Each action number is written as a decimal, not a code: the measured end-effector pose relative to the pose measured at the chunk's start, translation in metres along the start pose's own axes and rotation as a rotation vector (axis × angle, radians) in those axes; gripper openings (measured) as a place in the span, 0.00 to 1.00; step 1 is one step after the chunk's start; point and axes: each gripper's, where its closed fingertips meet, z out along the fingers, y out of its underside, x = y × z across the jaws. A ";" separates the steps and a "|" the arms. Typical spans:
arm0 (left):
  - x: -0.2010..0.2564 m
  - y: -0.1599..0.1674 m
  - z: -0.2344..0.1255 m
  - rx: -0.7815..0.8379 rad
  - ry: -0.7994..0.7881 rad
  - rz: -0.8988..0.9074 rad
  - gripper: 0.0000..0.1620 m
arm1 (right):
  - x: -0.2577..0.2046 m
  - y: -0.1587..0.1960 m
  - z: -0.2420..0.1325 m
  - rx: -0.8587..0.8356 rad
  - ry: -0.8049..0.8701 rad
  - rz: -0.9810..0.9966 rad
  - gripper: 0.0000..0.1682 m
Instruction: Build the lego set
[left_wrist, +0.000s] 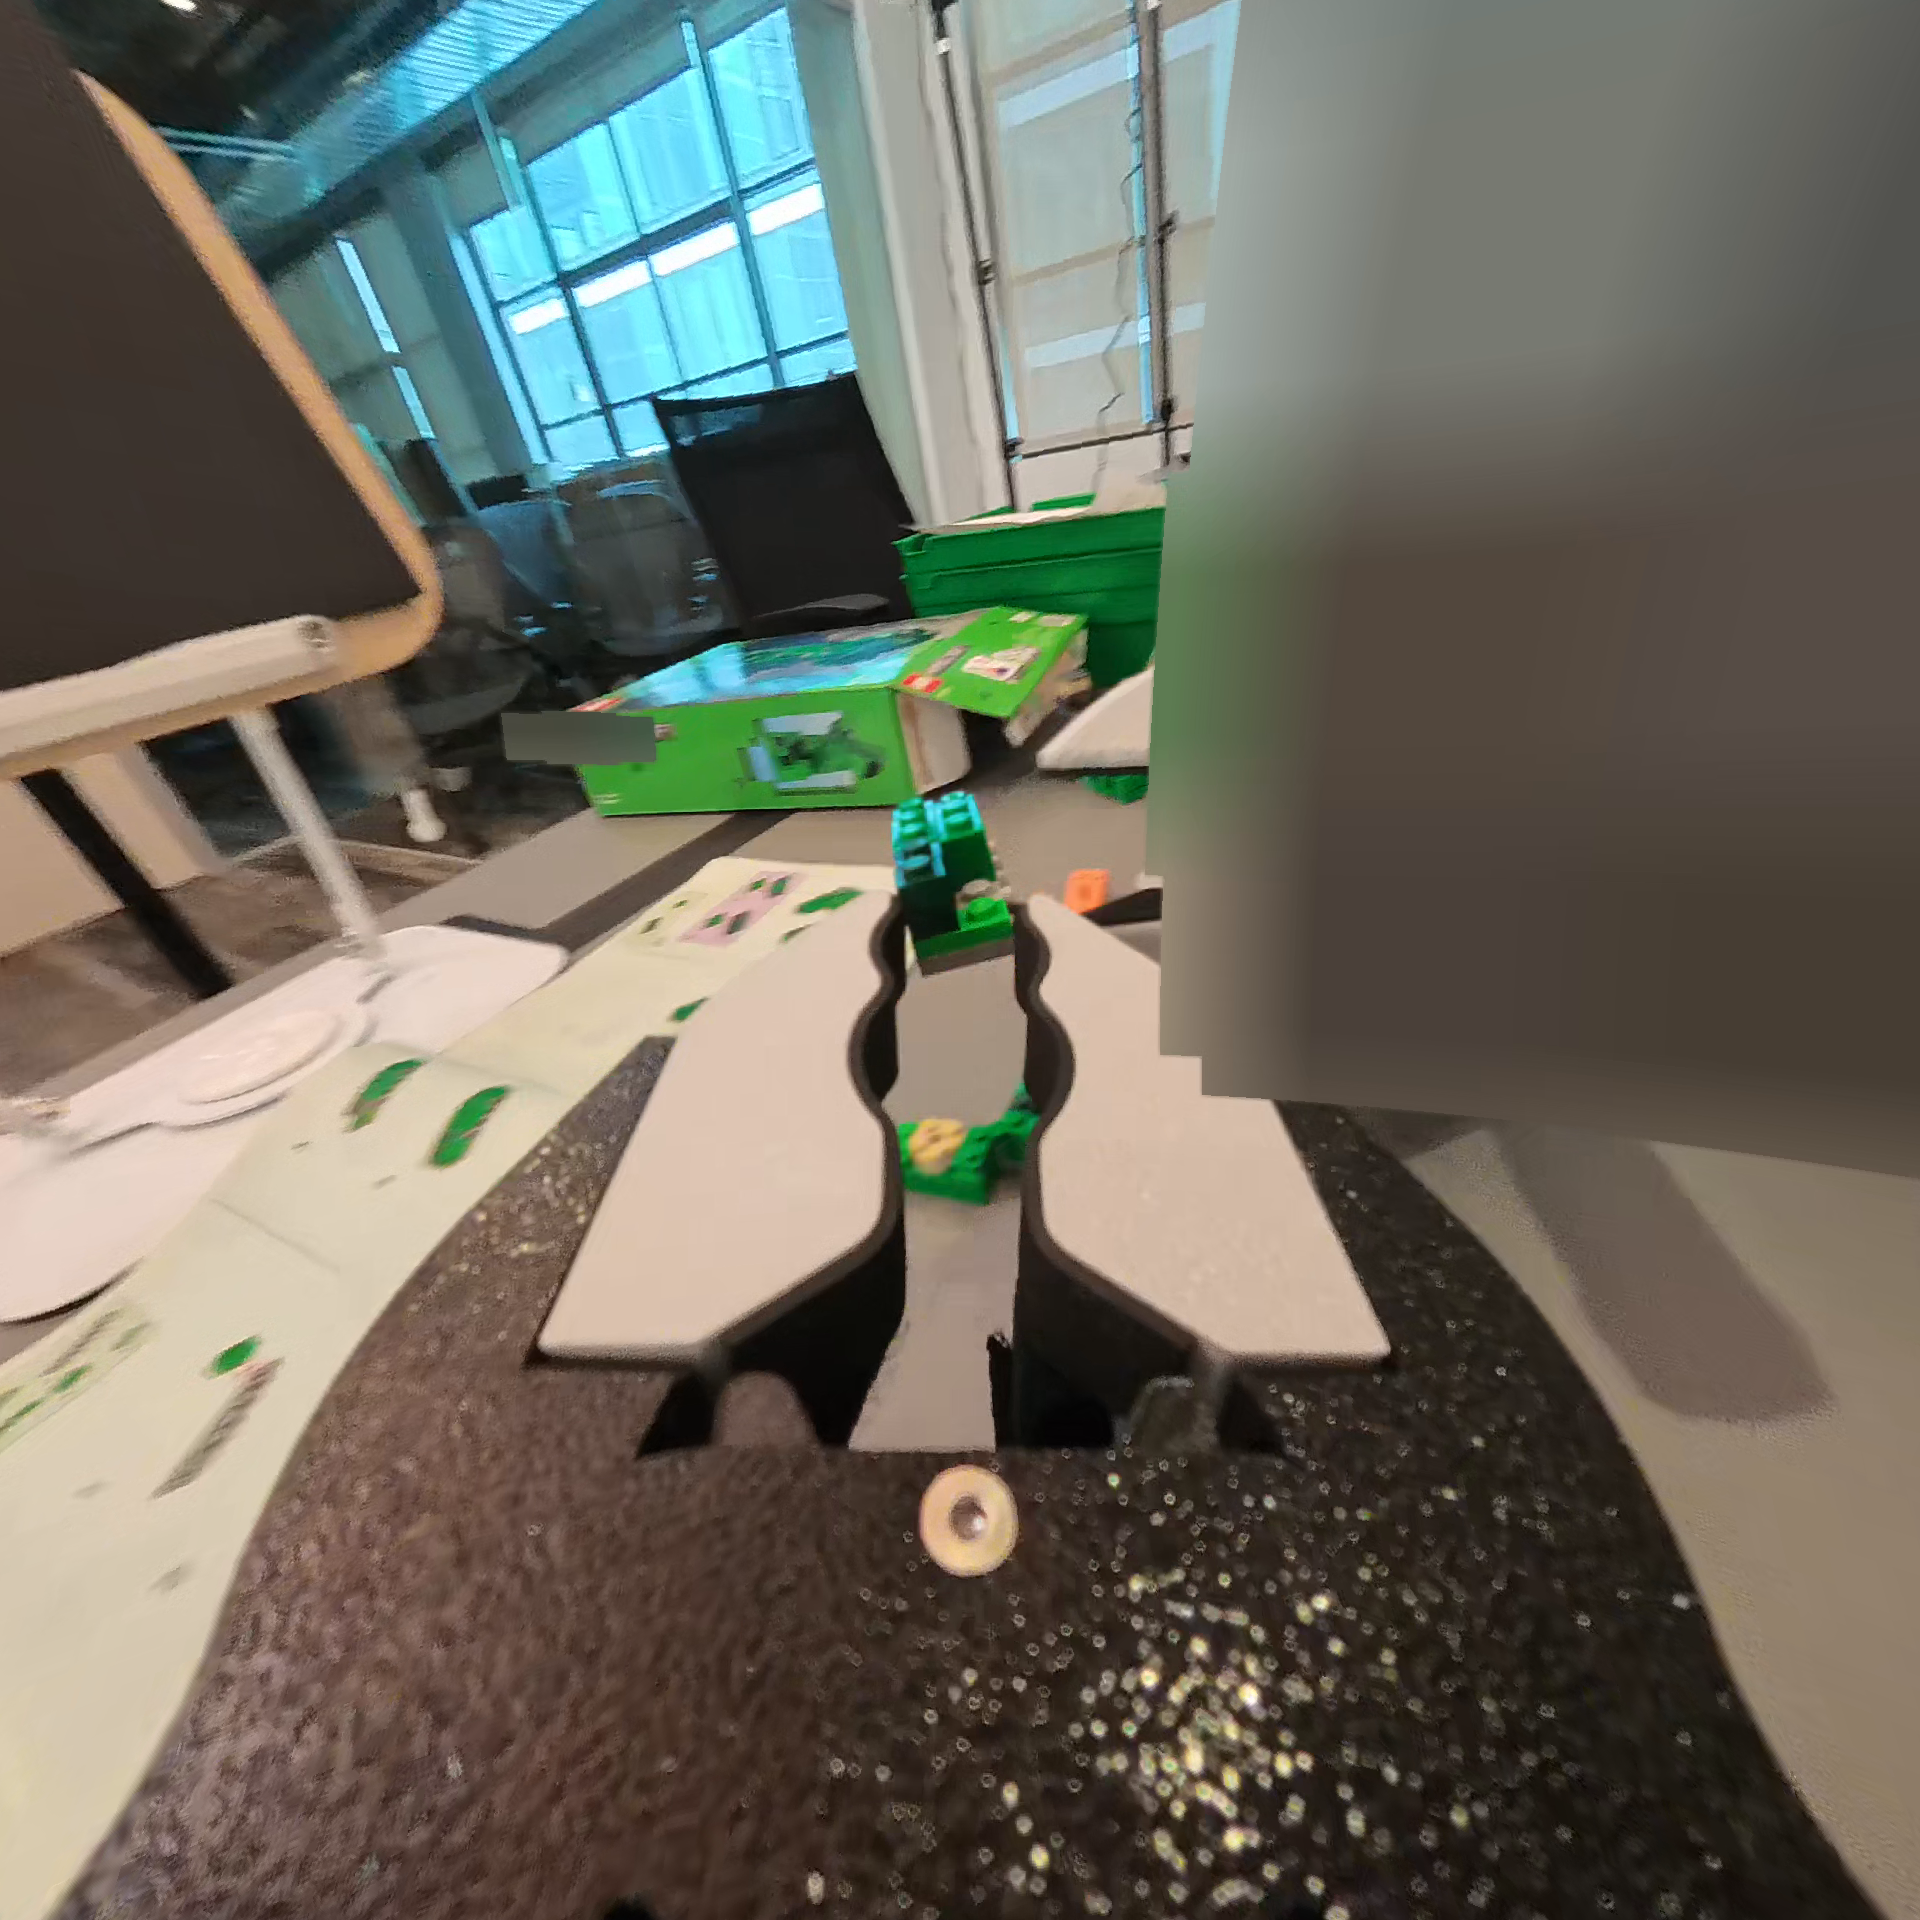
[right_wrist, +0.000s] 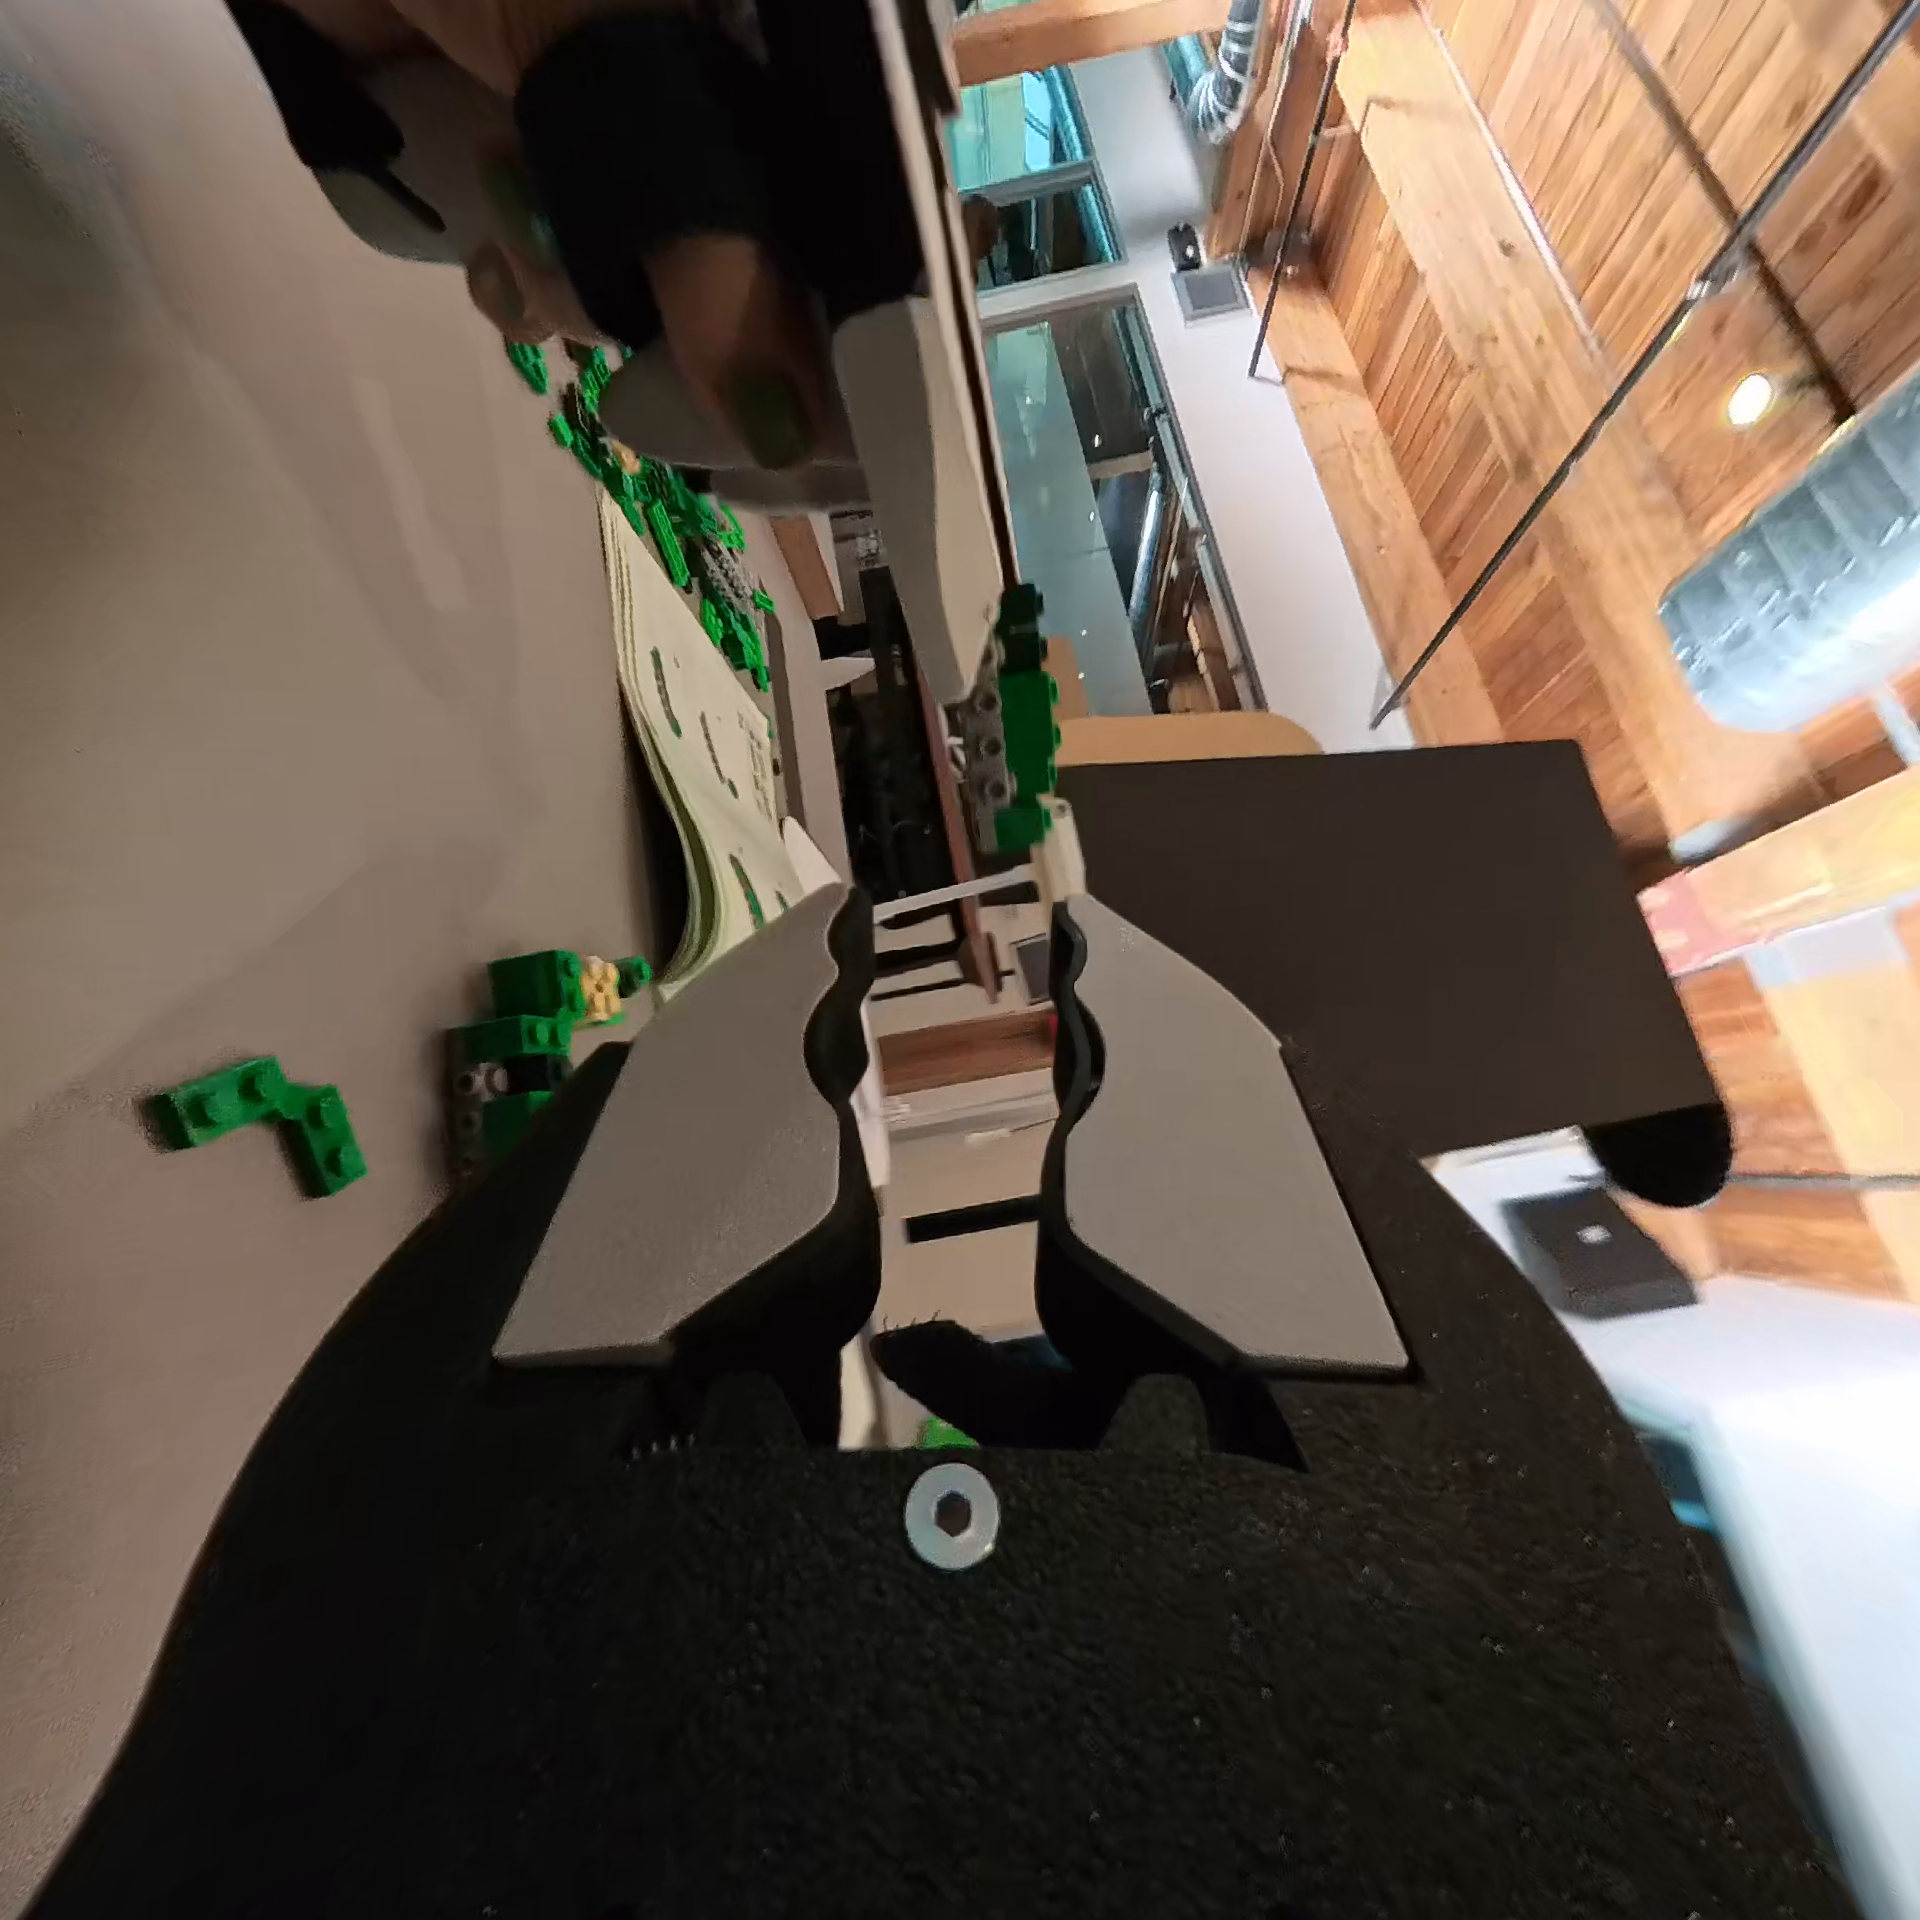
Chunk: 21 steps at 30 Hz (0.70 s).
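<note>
**Holding the build aloft, right fingers empty**

We had the build (left_wrist: 940, 862), a small stack of green bricks with some grey in it, pinched at the very tips of the left gripper (left_wrist: 956, 925). Its jaws were nearly closed, with only the width of the build's low green plate between them. In the right wrist view the same stack hung clear of the table (right_wrist: 260, 623), with a small white part (right_wrist: 1060, 862) at its near end.

We judged the build light and rigid, but only as strong as its stud joints. A twist or a squeeze across a seam could pop a brick off. Smooth plastic sides could slip against the pads, so the better hold was across flat opposite faces of a solid brick, not on the white part, which looked weakly attached.

The right gripper (right_wrist: 951, 925) was partly open and held nothing. The white part sat just beyond its right fingertip; we could not tell whether they touched.

A green L-piece (right_wrist: 260, 1122) and a cluster (right_wrist: 551, 997) with a yellow stud lay on the table to the left. Farther off lay the booklet (right_wrist: 707, 769) and a pile of loose bricks (right_wrist: 675, 520). The box (left_wrist: 790, 727) lay at the far side of the table.
</note>
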 end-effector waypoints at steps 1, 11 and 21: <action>-0.007 0.003 -0.003 -0.017 -0.030 0.030 0.12 | -0.003 0.001 0.000 -0.001 -0.007 0.060 0.19; -0.032 0.046 -0.019 -0.189 -0.034 0.177 0.12 | -0.015 0.007 0.005 0.064 -0.053 0.579 0.16; -0.019 0.051 -0.013 -0.186 0.056 0.167 0.12 | -0.007 0.030 0.006 0.029 -0.008 0.695 0.14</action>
